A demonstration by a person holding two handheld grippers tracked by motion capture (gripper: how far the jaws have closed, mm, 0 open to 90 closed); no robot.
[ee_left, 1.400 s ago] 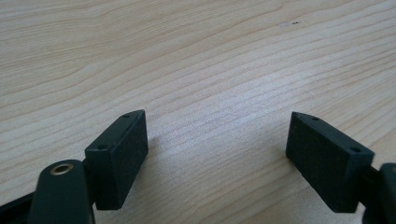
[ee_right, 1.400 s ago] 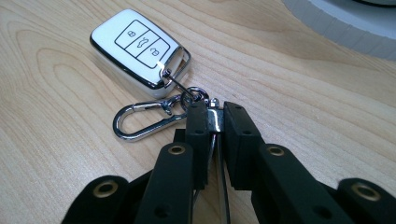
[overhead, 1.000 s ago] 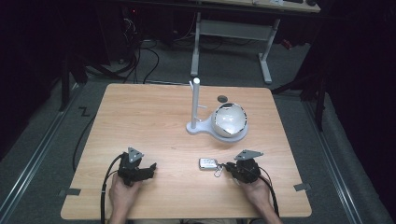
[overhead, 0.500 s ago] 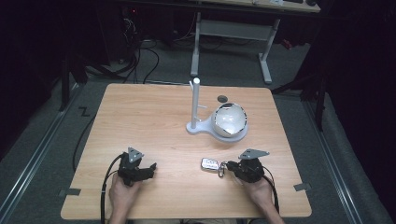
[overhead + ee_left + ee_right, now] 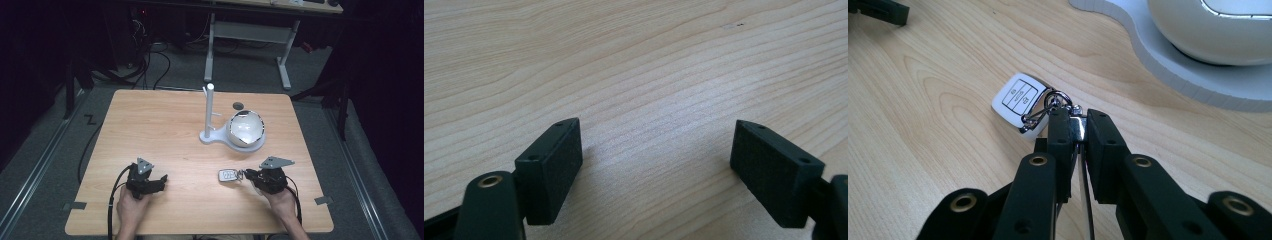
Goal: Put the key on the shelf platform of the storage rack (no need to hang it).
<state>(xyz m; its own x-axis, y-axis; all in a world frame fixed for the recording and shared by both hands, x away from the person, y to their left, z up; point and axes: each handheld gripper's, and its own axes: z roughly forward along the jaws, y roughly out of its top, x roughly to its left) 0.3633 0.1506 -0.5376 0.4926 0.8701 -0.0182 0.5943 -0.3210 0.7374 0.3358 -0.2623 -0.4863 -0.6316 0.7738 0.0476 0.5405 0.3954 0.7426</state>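
Right gripper (image 5: pixel 1077 125) is clamped tight on the metal clip of the key fob (image 5: pixel 1020 100), low over the table (image 5: pixel 165 130) near its front edge, just in front of the white stand (image 5: pixel 220 136) with its round bowl (image 5: pixel 245 127). Left gripper (image 5: pixel 656 155) sits spread wide over bare wood. Grip's only on that thin clip, so the fob dangles from its ring (image 5: pixel 1055 98) and could swing or slip out on a quick lift.

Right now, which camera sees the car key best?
The right gripper view: the white car key sits close, buttons and metal ring clear, with the right gripper shut on its clip. In the high view the car key looks tiny. The left gripper view faces bare table.
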